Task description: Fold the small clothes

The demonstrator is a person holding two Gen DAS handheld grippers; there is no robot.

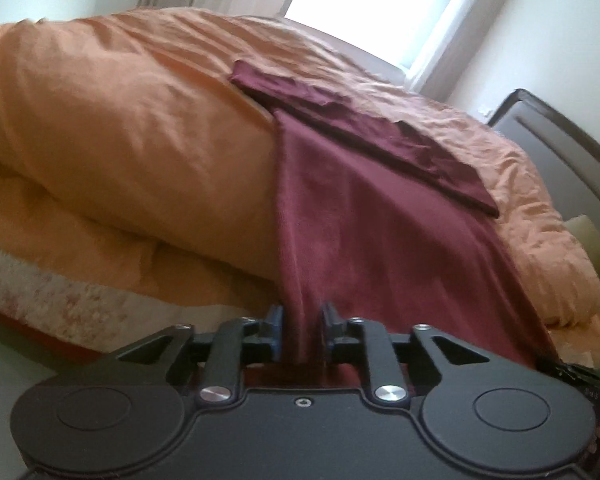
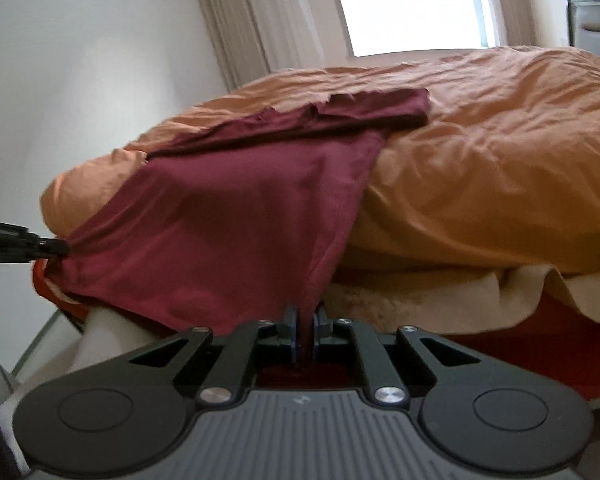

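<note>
On one orange duvet (image 1: 120, 120), two grippers, left gripper (image 1: 302, 328) and right gripper (image 2: 305, 334), pinch one maroon garment (image 2: 236, 216).

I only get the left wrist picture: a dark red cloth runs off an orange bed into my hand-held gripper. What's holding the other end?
Observer: In the right wrist view, the right hand-held gripper is shut on the maroon cloth at its near right corner.
Operator: And how does my own grip look from over there?
Observer: The left hand-held gripper comes in from the picture's left edge and pinches the cloth's left corner. The fabric gathers into small creases at the pinch.
Operator: So does the cloth sag between the two?
Observer: Hardly. From that side its lower edge runs in a nearly straight line from one gripper to the other, below the edge of the orange duvet.
</note>
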